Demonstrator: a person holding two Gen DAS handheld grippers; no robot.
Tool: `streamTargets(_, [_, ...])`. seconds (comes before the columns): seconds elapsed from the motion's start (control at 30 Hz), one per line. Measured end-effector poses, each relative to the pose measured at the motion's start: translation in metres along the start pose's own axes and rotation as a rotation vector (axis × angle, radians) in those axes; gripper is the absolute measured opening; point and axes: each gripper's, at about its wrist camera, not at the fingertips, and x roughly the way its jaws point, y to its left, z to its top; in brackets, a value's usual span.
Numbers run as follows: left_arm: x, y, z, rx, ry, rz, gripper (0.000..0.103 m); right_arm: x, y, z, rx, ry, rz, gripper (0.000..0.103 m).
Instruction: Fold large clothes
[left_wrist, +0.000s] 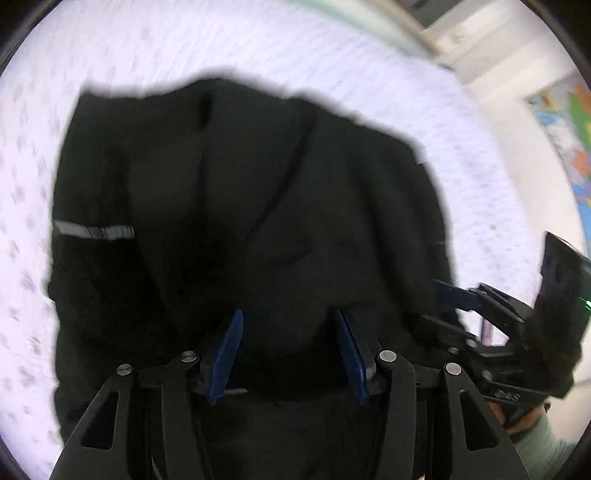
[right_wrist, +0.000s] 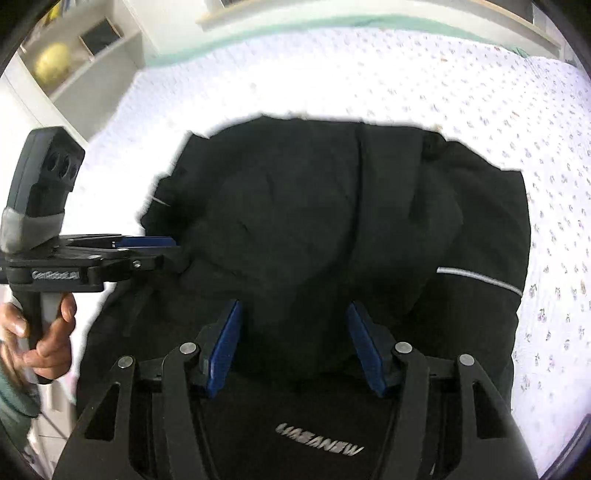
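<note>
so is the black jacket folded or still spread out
Folded: the black fabric jacket lies bunched in overlapping layers on the white floral bedspread, its edges drawn in.

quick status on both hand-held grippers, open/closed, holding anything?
Left hand-held gripper: open, holding nothing, over the black garment.
Right hand-held gripper: open, holding nothing, over the same garment.

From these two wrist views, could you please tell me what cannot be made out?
- Black jacket: its near part is cut off by the bottom edge and by each gripper's own frame in both views.
- Left wrist view: motion blur smears the floral bedspread and the grey stripe.
- Silver lettering, right wrist view: too blurred to read surely.
- Shelf contents: small and warped at the fisheye rim.
</note>
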Motion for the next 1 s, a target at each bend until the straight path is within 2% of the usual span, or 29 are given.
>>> streamTargets(0.1, [0.018,0.013,-0.001,-0.051,-0.003,-0.025,0.053,0.033,-0.013,-0.007,0.032,0.046,0.023,0.06])
streamTargets(0.27, [0.02,0.005,-0.006,0.036,-0.078,-0.001,0.053,0.045,-0.011,-0.014,-0.025,-0.044,0.005,0.061])
streamTargets(0.37, [0.015,0.001,-0.022,0.071,-0.117,0.0,0.053,0.045,-0.01,-0.019,-0.05,-0.091,-0.003,0.063])
streamTargets(0.53, [0.017,-0.01,-0.032,0.122,-0.196,0.004,0.053,0.038,-0.01,-0.028,-0.053,-0.169,-0.01,0.063])
streamTargets(0.7, [-0.007,-0.017,-0.056,0.17,-0.275,0.014,0.053,0.013,-0.005,-0.046,-0.043,-0.238,0.002,0.063])
streamTargets(0.8, [-0.036,-0.037,-0.082,0.2,-0.351,0.021,0.054,-0.023,0.002,-0.07,-0.045,-0.313,0.001,0.064])
streamTargets(0.9, [-0.08,-0.048,-0.128,0.221,-0.426,0.01,0.056,-0.061,0.011,-0.104,-0.042,-0.357,-0.031,0.064])
streamTargets(0.93, [-0.094,-0.047,-0.142,0.224,-0.438,0.011,0.061,-0.073,0.015,-0.12,-0.041,-0.351,-0.075,0.065])
streamTargets(0.97, [-0.102,-0.049,-0.159,0.223,-0.438,0.03,0.073,-0.08,0.016,-0.134,-0.041,-0.338,-0.116,0.068])
streamTargets(1.0, [-0.111,-0.047,-0.177,0.214,-0.432,0.072,0.077,-0.086,0.015,-0.146,-0.043,-0.323,-0.143,0.07])
